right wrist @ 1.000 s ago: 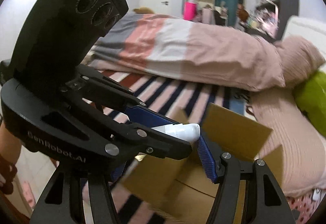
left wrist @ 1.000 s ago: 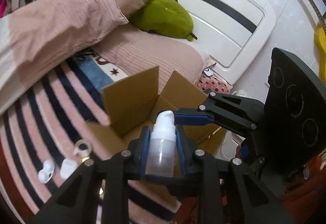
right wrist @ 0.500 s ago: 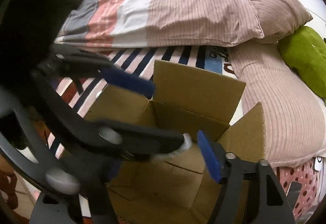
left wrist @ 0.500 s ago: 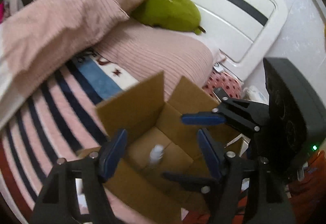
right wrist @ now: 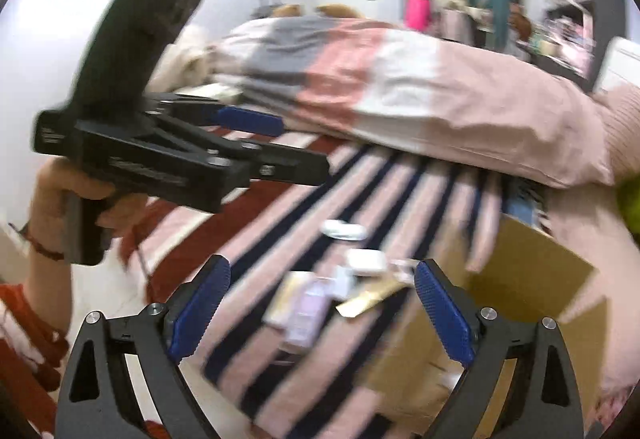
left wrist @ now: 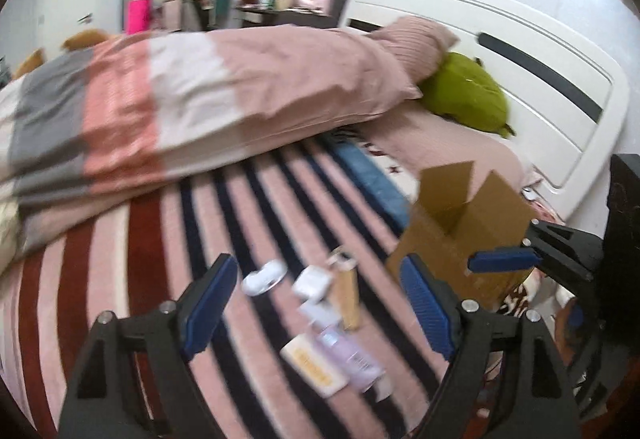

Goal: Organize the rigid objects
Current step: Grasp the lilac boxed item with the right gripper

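1. The left tongs [left wrist: 320, 299] stand wide apart with nothing between the blue pads; a second ago they were clamped on a white pump bottle, and half a second ago that bottle was dropping into the cardboard box [left wrist: 460, 235].
2. The left wrist view, which looked down into the box half a second ago, now faces the small things lying on the striped blanket [left wrist: 160, 239] beside the box.
3. Beside the box, on its side toward the blanket's red stripes, lie a tan tube [left wrist: 347, 293], a white case [left wrist: 313, 282] and a white oval case [left wrist: 264, 278] farther from it.
4. Nearer the camera than the tan tube lie a lilac bottle [left wrist: 348, 355] and a white bar with yellow print [left wrist: 314, 369], touching each other.
5. The right tongs [right wrist: 320, 315] are also wide apart and empty, as they were a second ago, but they have swung from above the box toward the same cluster; the box [right wrist: 532, 303] now sits at the right of that view.
6. In the right wrist view the left tongs [right wrist: 280, 147] hang above the blanket, well apart from the box, held by the person's hand [right wrist: 68, 199].
7. Both views are motion-blurred, so labels cannot be read.
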Tool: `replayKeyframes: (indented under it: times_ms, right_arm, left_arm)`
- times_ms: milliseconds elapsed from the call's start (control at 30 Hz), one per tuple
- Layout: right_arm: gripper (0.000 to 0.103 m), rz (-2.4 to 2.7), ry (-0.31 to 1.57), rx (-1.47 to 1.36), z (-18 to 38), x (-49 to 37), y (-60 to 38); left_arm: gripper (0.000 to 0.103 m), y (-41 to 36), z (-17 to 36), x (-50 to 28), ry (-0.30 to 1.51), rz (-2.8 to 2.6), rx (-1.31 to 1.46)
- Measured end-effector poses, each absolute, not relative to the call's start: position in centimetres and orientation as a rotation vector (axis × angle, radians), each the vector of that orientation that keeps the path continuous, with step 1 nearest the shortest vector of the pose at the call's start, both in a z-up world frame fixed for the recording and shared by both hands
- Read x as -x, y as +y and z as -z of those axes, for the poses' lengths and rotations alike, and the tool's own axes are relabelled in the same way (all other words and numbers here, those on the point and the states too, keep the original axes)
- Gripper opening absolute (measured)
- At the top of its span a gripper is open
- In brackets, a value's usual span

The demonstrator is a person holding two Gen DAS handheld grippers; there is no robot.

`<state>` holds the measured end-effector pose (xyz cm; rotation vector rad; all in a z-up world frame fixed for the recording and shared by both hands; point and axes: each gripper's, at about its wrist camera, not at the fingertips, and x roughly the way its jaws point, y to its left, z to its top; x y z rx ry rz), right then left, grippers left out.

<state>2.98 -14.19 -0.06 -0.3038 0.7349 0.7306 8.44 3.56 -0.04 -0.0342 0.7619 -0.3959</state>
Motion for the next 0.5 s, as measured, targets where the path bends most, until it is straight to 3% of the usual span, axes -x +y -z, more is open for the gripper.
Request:
replayKeyframes:
  times_ms: [133,200,367,500]
  right_arm:
    - [0.091,-0.800,0.777,0.369,2.8,-1.3,-10.4]
    - [0.084,-0.828,0.823,0.374,4.5,-0.8,-8.8]
    - [0.050,-0.702,0.957,0.341,8.7,-2.3,-8.3]
    - [0.033,-0.532,0.984,0.332,11.4,-4.5,-9.6]
  left_arm:
    - [0.081,6.6,3.3,-6.4,0.783,0.335,0.072]
    - [0.081,7.6,5.1,-5.7,0.798,0.311,0.090]
    - [0.081,8.6,7.8,-4.5,0.814,0.317,0.143]
    - [0.081,8.7,8.9,-4.4,0.827,0.325,0.157]
